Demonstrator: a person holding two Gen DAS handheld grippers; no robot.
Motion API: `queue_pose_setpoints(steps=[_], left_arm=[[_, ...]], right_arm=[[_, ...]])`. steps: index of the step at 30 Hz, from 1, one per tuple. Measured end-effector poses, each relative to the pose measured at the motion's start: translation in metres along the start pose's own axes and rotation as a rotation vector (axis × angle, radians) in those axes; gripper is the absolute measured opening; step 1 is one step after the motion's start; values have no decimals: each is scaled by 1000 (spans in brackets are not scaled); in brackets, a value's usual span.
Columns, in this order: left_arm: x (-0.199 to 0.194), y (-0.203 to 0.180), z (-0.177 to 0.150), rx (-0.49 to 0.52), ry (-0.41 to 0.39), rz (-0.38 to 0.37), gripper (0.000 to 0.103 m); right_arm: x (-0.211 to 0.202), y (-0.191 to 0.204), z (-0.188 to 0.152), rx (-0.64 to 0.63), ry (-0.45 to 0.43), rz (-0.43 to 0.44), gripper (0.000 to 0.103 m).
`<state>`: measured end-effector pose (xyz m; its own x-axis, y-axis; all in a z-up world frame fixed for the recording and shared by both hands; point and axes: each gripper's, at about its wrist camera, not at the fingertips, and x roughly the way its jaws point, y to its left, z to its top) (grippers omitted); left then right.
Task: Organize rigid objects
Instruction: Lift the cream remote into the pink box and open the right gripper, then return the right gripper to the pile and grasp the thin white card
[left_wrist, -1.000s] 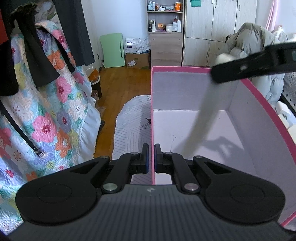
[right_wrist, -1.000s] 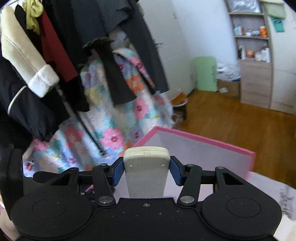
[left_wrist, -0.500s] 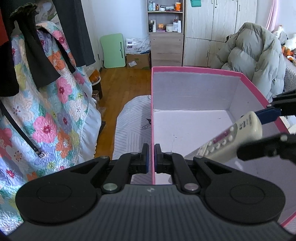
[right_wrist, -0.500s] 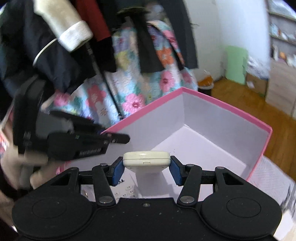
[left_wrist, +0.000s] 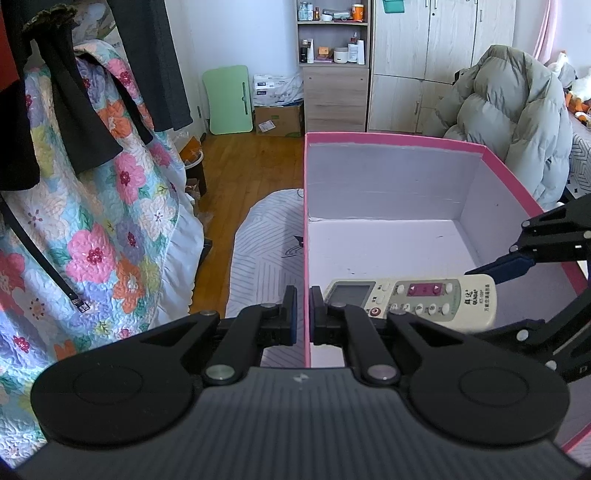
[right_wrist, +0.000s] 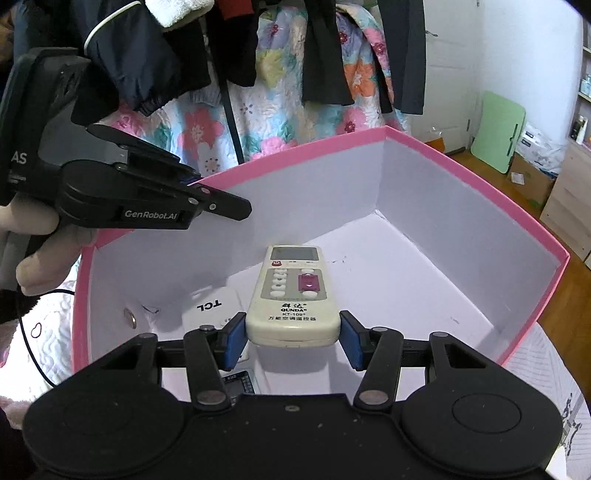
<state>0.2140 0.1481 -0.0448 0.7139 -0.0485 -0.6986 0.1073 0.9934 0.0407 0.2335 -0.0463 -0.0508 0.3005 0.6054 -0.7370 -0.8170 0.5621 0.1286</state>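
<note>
A pink box (left_wrist: 388, 137) with a white inside stands open on the bed. My left gripper (left_wrist: 303, 314) is shut on its left wall, one pad on each side of the rim; in the right wrist view this gripper (right_wrist: 207, 186) clamps the same pink edge. My right gripper (right_wrist: 293, 341) is shut on the near end of a cream air-conditioner remote (right_wrist: 291, 288), buttons up, low inside the box. From the left wrist view the remote (left_wrist: 424, 299) lies across the near part of the box. A white TCL remote (right_wrist: 210, 308) lies on the box floor beside it.
A hand (right_wrist: 48, 254) holds the left gripper's body. A floral quilt (left_wrist: 92, 221) and dark clothes (left_wrist: 85, 122) hang left of the box. A grey puffer coat (left_wrist: 517, 118) lies behind it. Wooden floor (left_wrist: 251, 166) and cabinets (left_wrist: 424, 62) lie beyond.
My right gripper has come down into the box with the remote and rolled, so its buttons now face up. The left gripper has stayed clamped on the wall.
</note>
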Motion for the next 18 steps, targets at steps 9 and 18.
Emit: queue_pose_setpoints(steps=[9, 18], left_arm=[[0, 1, 1, -9, 2, -3, 7], [2, 0, 1, 1, 4, 7, 7]], right_arm=[[-14, 1, -1, -64, -23, 3, 67], [-107, -16, -37, 211, -243, -143, 68]])
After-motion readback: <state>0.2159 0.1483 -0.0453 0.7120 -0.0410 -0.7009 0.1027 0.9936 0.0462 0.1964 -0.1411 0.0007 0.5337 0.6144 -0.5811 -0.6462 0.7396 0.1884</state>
